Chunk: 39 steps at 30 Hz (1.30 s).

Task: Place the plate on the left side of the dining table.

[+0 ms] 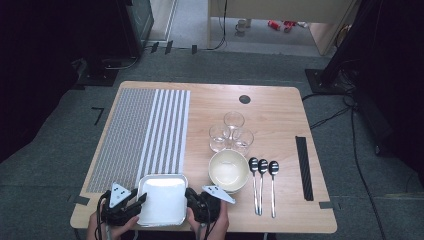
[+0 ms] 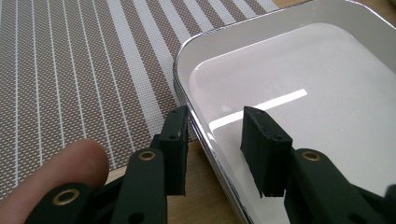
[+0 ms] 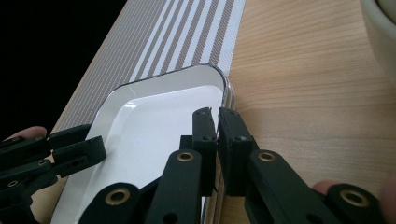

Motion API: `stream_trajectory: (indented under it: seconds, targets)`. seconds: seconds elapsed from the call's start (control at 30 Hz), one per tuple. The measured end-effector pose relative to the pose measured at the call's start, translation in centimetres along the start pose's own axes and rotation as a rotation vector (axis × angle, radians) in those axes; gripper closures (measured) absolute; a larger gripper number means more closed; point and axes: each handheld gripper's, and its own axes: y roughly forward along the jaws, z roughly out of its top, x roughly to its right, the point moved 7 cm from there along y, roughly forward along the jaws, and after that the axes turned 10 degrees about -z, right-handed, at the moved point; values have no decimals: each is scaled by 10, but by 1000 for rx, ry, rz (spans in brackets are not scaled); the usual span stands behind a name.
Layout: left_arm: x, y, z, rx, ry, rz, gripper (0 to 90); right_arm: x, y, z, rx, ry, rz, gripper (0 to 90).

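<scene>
Left gripper view: tray [image 2: 299,107] rim between fingers [image 2: 175,140].

Beside the one cream bowl [image 1: 228,170] are three glasses [image 1: 231,131] behind it and three spoons [image 1: 263,184] to its right — plus one white tray [image 1: 161,199] to its left, one striped mat [image 1: 142,132] and one black strip [image 1: 303,167].

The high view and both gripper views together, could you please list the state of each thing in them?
Tray: empty, partly on the placemat.
Left gripper: open, straddling the tray rim.
Right gripper: shut on tray rim.
Bowl: upright, empty.
Three glasses: upright, empty.
Three spoons: lying side by side.
</scene>
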Motion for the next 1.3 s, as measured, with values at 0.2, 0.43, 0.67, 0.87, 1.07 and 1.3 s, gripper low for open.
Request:
stream_trajectory:
  seconds: [0.2,0.43,0.67,0.87,1.07,1.3]
  targets:
    - [0,0,0,1,-1,2,626,-1,0,0,4,9,-4,850]
    - [0,1,0,1,1,11,629,-2,-3,-1,-8,41,14,836]
    - [0,1,0,1,6,13,629,-3,0,2,15,34,0,824]
    - [1,2,0,1,18,21,628,-5,6,-3,1,33,-4,823]
    - [2,2,0,6,31,23,604,-7,4,0,28,13,-25,848]
    - [0,-2,5,36,27,19,560,-8,6,-3,76,-10,-86,889]
